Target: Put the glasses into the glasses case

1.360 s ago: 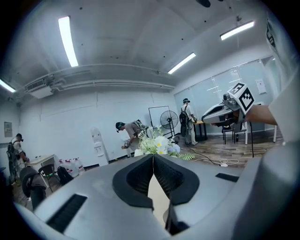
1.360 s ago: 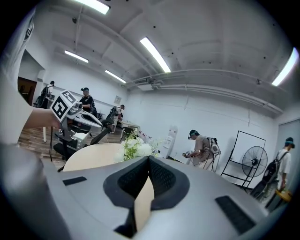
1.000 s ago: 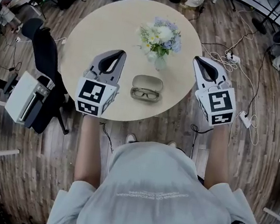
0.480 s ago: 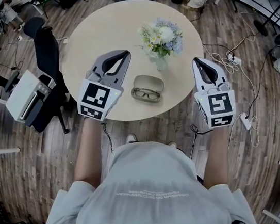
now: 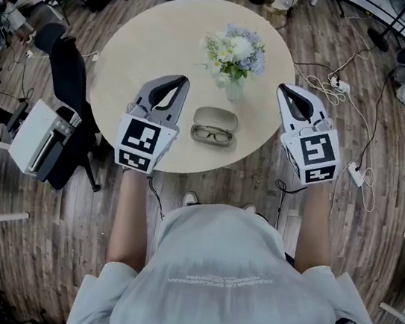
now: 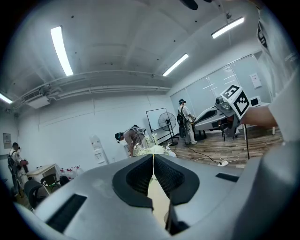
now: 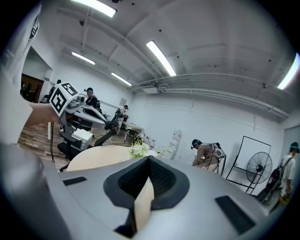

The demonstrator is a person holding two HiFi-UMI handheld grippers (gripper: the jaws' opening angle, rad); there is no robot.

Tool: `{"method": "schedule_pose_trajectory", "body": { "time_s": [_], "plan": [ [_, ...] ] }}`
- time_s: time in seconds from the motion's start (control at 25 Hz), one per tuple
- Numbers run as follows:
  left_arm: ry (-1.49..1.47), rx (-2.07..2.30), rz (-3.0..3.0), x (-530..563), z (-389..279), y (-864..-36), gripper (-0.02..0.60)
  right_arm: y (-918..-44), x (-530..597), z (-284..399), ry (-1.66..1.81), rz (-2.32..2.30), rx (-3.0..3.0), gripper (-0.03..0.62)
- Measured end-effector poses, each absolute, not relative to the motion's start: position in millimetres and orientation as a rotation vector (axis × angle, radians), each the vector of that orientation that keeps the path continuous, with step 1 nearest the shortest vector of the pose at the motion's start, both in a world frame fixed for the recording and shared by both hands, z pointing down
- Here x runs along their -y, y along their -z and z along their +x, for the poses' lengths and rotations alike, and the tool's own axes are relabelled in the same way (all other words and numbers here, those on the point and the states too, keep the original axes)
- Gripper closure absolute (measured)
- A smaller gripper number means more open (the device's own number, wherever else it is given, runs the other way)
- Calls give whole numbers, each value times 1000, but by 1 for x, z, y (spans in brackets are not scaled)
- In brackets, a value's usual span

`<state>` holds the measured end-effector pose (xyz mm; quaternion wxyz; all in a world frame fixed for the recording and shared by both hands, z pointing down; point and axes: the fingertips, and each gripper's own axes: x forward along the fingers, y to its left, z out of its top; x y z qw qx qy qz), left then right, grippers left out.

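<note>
Glasses (image 5: pixel 210 134) touch the case (image 5: pixel 215 116) at its near edge on the counter (image 5: pixel 145 43), inside or outside unclear; left gripper (image 5: pixel 177 80) and right gripper (image 5: pixel 282 90) flank them, fingers together, empty; if lifting, part fingers, pinch the bridge lightly.

One table (image 5: pixel 127 63) holds one vase of flowers (image 5: pixel 233 56), one case (image 5: pixel 217 115) and one pair of glasses (image 5: pixel 210 133). There are two grippers, a left gripper (image 5: pixel 175 82) and a right gripper (image 5: pixel 285 91), and each bears one marker cube (image 5: pixel 141 142), two cubes in all. One person (image 5: pixel 214 287) holds them, and one black chair (image 5: pixel 67 81) is beside the table.
</note>
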<state>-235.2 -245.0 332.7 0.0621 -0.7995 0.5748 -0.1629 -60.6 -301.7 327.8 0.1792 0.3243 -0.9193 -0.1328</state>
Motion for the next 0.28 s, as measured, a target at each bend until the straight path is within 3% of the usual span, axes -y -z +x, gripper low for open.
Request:
{"method": "schedule_pose_trajectory", "body": {
  "time_s": [0.28],
  "plan": [
    [494, -1759, -2418, 244, -236, -335, 565, -334, 302, -62, 367, 906, 2593, 592]
  ]
}}
